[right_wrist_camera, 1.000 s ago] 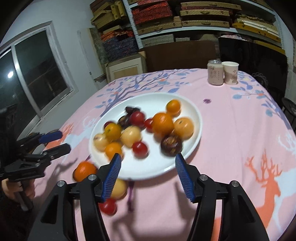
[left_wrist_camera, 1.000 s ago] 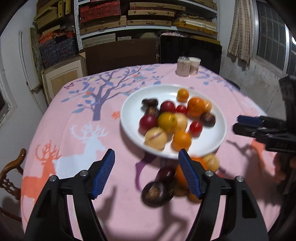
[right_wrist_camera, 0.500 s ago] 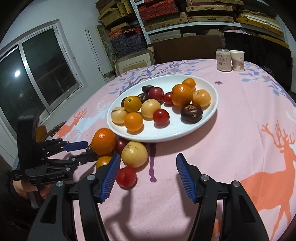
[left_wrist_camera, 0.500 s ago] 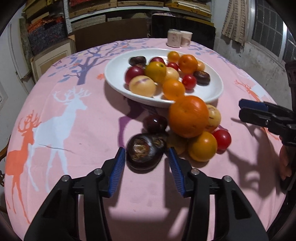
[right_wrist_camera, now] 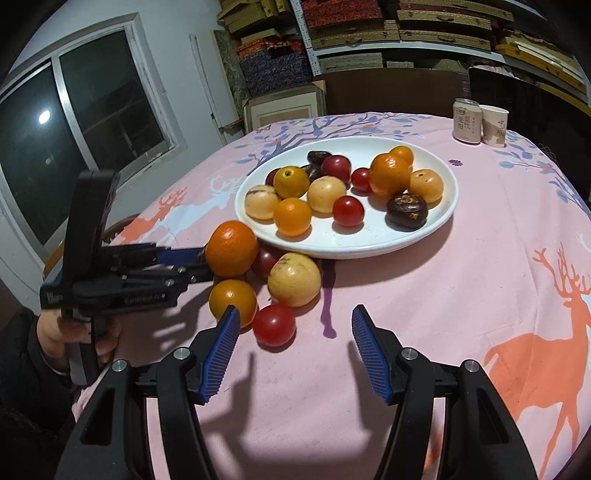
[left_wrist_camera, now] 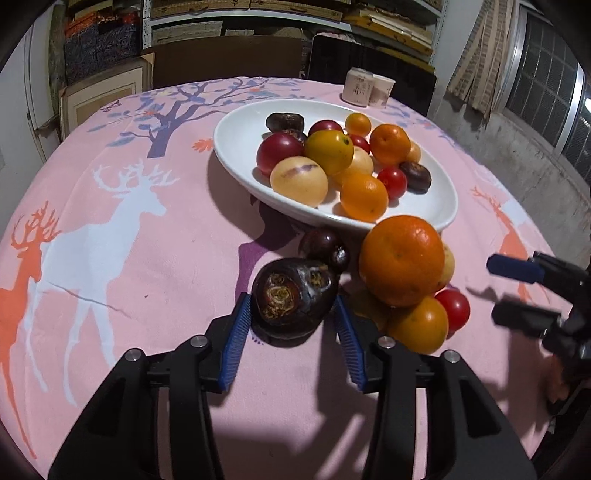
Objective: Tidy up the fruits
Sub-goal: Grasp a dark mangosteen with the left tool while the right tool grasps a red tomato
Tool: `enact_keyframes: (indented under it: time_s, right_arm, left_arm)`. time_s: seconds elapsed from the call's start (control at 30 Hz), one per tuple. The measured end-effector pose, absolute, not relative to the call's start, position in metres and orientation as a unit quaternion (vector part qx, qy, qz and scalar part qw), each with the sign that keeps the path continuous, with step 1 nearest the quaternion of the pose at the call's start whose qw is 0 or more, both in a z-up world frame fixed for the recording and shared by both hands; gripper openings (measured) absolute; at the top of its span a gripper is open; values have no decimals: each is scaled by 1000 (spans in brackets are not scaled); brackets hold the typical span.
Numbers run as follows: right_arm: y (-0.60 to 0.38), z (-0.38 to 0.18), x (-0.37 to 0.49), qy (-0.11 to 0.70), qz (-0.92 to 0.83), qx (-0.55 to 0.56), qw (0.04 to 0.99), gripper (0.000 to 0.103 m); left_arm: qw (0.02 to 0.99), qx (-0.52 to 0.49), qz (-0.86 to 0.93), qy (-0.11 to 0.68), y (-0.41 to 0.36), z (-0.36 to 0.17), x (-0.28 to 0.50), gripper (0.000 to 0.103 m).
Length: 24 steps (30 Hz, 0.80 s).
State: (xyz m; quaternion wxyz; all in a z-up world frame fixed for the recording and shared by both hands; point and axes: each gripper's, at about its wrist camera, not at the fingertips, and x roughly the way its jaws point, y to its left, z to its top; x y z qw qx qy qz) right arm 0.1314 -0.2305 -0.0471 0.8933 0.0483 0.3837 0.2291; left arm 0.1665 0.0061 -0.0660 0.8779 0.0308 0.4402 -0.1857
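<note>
A white plate point(left_wrist_camera: 240, 140) point(right_wrist_camera: 439, 218) holds several fruits. Loose fruits lie on the pink cloth before it: a big orange point(left_wrist_camera: 400, 260) point(right_wrist_camera: 231, 248), a pale yellow fruit point(right_wrist_camera: 294, 279), a small orange point(left_wrist_camera: 419, 325) point(right_wrist_camera: 232, 301), a red tomato point(right_wrist_camera: 274, 325) point(left_wrist_camera: 456, 308) and a dark plum point(left_wrist_camera: 324, 245). My left gripper point(left_wrist_camera: 293, 312) is shut on a dark purple mangosteen point(left_wrist_camera: 293, 297) resting on the cloth. My right gripper point(right_wrist_camera: 291, 332) is open and empty, with the tomato just inside its left finger.
A drink can point(right_wrist_camera: 466, 120) and a paper cup point(right_wrist_camera: 494, 126) stand at the table's far side. Shelves with boxes point(right_wrist_camera: 406, 33) rise behind the table. A window point(right_wrist_camera: 74, 122) is on the left. A wooden chair back point(right_wrist_camera: 118, 225) stands by the table edge.
My left gripper has moved forward and closed its fingers onto the mangosteen. My right gripper has come lower and closer to the loose fruits, still open.
</note>
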Motion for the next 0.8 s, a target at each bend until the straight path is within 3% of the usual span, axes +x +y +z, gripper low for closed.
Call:
enact_keyframes:
  time_s: [0.07,0.27,0.3,0.63,0.8]
  right_arm:
    - [-223,-48,130,389,229,28,892,63]
    - [-202,-54,131,410,224,-15,884,63]
    - [-197,-56,133,417,221,-25,881,60]
    - [-187,-66,147,445,200,-21,872,38]
    - [-188,-66,147,447,193,-19,873,37]
  left_arm:
    - [880,24,-180,438,7,-65,171,53]
    - [881,29,-173,439,6,-68,179,54]
    - [882,38,-174,436,3,-67,177,44]
    - [893,55,-181,409,4,-59,161,44]
    - [898,45,-174,402,10,-56,158,44]
